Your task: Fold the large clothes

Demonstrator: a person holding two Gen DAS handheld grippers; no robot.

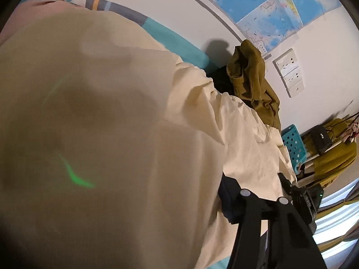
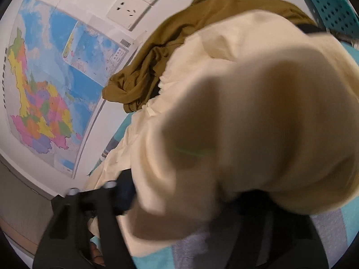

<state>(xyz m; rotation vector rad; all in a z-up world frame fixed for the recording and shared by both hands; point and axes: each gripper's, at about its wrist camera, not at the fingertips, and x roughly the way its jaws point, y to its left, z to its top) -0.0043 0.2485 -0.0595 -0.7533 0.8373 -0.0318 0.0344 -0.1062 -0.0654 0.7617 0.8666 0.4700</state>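
A cream garment is seen draped close over the left wrist lens, spreading across a bed with a teal striped cover. The left tool is seen at the bottom right of that view with cream cloth lying between its fingers; whether it is clamped cannot be told. An olive garment is heaped against the wall at the bed's far edge, beside a dark garment. A map and wall sockets are shown beyond. In the right wrist view the right tool is largely buried under the cream garment, so its state cannot be told. A teal perforated crate is seen at the right.
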